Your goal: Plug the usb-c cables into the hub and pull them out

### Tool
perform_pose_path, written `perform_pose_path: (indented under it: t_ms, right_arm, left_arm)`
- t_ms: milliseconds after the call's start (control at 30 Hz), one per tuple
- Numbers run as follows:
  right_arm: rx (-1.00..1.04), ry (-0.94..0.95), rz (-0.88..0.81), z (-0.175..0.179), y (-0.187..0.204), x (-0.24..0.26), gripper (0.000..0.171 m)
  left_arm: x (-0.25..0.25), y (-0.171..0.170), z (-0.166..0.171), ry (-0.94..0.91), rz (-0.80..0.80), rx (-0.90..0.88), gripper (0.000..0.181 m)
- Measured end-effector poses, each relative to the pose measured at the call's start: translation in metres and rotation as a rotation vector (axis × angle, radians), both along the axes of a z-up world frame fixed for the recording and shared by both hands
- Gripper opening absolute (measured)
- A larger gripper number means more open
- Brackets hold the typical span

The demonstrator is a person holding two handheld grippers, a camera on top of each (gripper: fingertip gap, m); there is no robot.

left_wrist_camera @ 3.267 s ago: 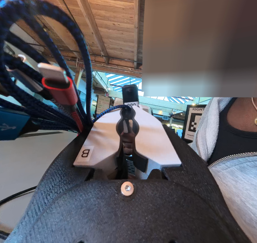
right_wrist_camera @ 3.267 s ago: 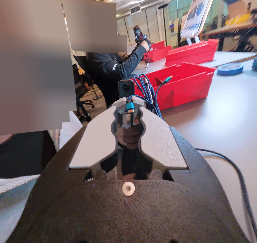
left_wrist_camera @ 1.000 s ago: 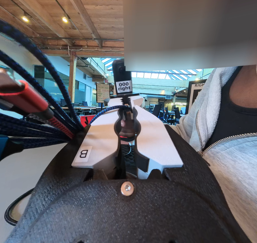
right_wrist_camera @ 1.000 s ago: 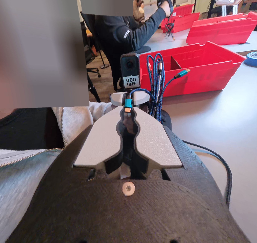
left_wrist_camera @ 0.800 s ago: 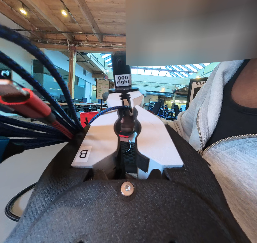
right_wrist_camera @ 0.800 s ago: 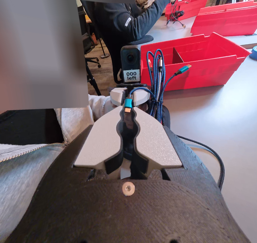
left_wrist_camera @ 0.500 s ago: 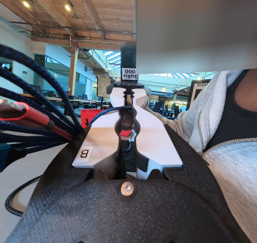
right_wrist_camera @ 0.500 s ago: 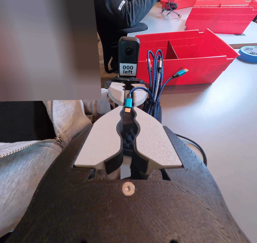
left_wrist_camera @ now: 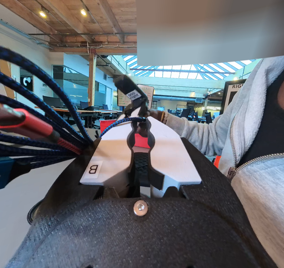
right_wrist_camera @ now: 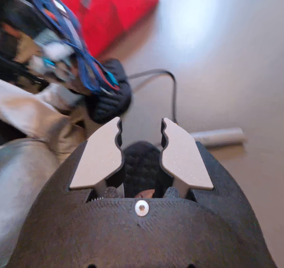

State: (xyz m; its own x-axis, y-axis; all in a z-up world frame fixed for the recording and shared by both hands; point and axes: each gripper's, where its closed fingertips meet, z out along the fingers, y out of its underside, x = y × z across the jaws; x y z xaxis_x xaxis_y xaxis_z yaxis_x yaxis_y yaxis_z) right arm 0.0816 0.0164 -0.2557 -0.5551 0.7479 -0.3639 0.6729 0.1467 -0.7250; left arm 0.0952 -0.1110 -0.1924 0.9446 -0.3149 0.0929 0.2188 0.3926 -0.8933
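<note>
- Left wrist view: an open office with a timber ceiling, skylights and far rows of chairs; a pale desk lies at lower left.
- The left tool has its white fingers drawn together, clenched on a blue braided cable that crosses the tips.
- A bundle of blue cables fans out from the tool's left side, with a red plug near the lens.
- Beyond the tips, the right tool appears tilted, held by a hand in a grey sleeve.
- Right wrist view: heavily motion-blurred; a grey desk with a red bin at the top.
- The right tool is released, its grey fingers well apart with nothing between them.
- The cable bundle, with teal plugs, sits at upper left by the left tool's black body.
- A pale grey bar, possibly the hub, lies on the desk just beyond the right finger; a black cord curves down toward it.
</note>
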Motion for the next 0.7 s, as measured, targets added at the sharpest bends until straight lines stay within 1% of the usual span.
perform_pose_path:
  t_ms: [67,100,167,233,367,500,567,633,700]
  right_arm:
    - [0.098,-0.122,-0.115,-0.033,0.029,0.004,0.046]
    - [0.085,-0.192,-0.172,-0.046,0.038,0.007,0.043]
    - [0.008,-0.318,-0.256,-0.067,0.046,0.013,0.044]
    - [-0.071,-0.375,-0.327,-0.081,0.053,0.013,0.046]
    - [-0.447,-0.457,-0.451,-0.076,0.059,-0.01,0.049]
    - [-0.705,-0.569,-0.462,-0.077,0.056,-0.022,0.033]
    - [-0.744,-0.587,-0.475,-0.079,0.055,-0.027,0.028]
    - [-0.729,-0.581,-0.485,-0.08,0.053,-0.032,0.025]
    - [-0.689,-0.566,-0.504,-0.084,0.051,-0.036,0.018]
  left_arm:
    - [-0.003,-0.002,0.002,-0.012,0.01,0.014,0.011]
    - [-0.005,-0.003,0.003,-0.021,0.019,0.021,0.011]
    - [-0.008,-0.004,0.003,-0.025,0.036,0.029,0.011]
    - [-0.006,-0.004,0.003,-0.025,0.026,0.029,0.011]
    - [-0.005,-0.004,0.004,-0.028,0.019,0.034,0.011]
    - [-0.007,-0.006,0.005,-0.047,0.013,0.041,0.011]
    - [-0.008,-0.006,0.005,-0.055,0.006,0.04,0.011]
    - [-0.007,-0.006,0.004,-0.057,-0.001,0.037,0.011]
    - [-0.006,-0.006,0.004,-0.056,-0.006,0.036,0.011]
